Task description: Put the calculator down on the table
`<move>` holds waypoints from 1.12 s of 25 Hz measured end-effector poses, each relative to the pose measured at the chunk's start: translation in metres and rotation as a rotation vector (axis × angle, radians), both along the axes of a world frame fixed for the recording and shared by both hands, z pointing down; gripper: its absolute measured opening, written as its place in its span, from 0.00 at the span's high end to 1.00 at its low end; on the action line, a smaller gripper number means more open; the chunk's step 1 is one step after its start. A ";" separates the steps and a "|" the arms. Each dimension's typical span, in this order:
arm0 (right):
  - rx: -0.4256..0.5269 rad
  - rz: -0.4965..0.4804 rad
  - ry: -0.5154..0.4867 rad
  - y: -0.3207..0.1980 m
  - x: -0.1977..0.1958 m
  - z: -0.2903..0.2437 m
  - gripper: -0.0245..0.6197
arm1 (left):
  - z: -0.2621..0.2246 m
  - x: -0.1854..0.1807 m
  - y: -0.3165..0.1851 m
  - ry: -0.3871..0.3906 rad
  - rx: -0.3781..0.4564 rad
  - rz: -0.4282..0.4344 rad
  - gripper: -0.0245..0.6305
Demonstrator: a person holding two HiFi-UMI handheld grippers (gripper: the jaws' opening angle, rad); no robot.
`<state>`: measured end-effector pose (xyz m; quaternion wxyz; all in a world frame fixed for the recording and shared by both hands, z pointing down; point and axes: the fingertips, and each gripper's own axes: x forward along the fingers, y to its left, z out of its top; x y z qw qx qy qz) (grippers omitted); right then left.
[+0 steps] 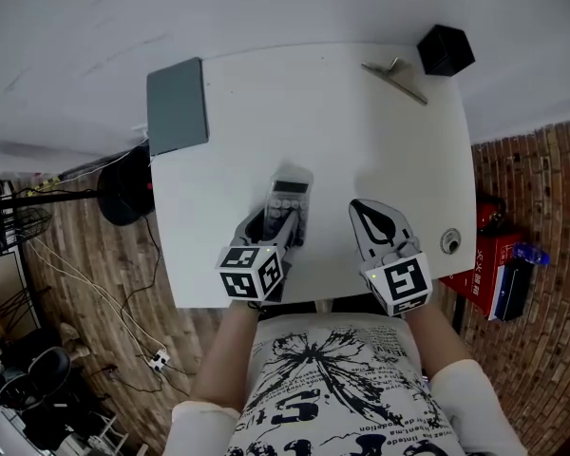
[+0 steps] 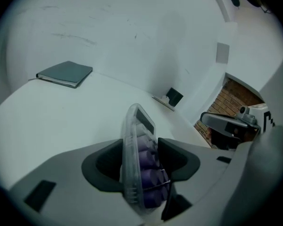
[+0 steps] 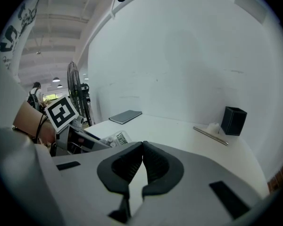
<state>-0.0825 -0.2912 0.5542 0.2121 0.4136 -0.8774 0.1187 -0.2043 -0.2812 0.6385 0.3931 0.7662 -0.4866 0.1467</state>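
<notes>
The calculator (image 1: 290,198), grey with purple keys in a clear case, sits at the white table's (image 1: 332,122) near middle. In the left gripper view the calculator (image 2: 141,126) stands on edge between the jaws, keys toward the right-hand pad. My left gripper (image 1: 280,218) straddles its near end with the jaws standing wide, and I see no firm squeeze from the pads. My right gripper (image 1: 366,209) hovers just to the right, shut and empty, its tips touching (image 3: 141,147). The right gripper view catches the calculator (image 3: 117,138) at its left.
A grey notebook (image 1: 178,105) lies at the far left corner. A black pen pot (image 1: 446,49) and a metal bar (image 1: 396,79) sit at the far right corner. A round grommet (image 1: 450,241) is near the right edge. A fan base (image 1: 123,193) stands on the floor at left.
</notes>
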 end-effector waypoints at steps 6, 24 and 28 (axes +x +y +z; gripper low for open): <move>-0.004 -0.004 0.015 -0.003 -0.008 0.004 0.94 | 0.007 -0.016 -0.008 -0.123 0.025 0.008 0.56; 0.185 0.080 -0.024 -0.003 0.020 -0.082 0.94 | -0.162 -0.019 -0.008 -0.275 0.429 0.127 0.87; 0.232 0.053 -0.059 0.006 0.021 -0.110 0.94 | -0.204 -0.020 0.005 -0.263 0.534 0.117 0.94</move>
